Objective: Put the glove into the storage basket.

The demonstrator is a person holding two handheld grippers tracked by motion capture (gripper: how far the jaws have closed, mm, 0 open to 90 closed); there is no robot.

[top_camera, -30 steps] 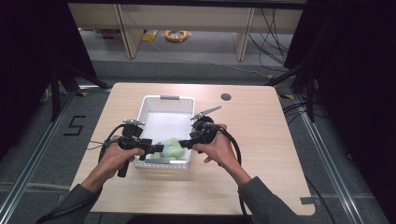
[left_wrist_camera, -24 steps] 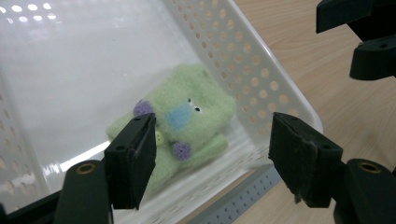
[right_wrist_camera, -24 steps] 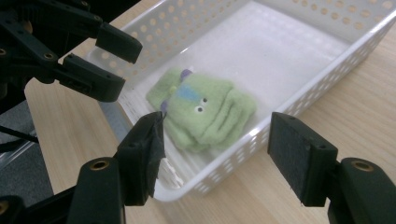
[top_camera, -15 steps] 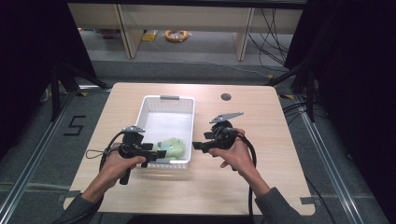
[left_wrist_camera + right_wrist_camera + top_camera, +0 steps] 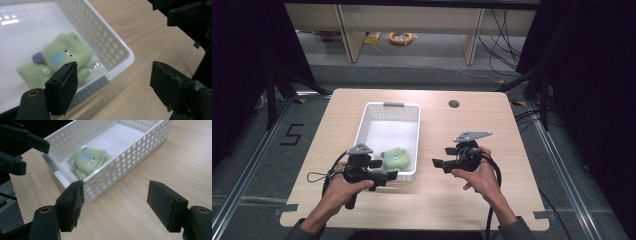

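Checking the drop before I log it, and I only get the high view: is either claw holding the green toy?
Observer: No. In the left gripper view the left claw has just been opening, nothing between its jaws.
Operator: And the right?
Observer: The right claw has just been opening too, empty, over bare table beside the basket.
Operator: The green toy?
Observer: Face up on the basket floor, eyes showing.
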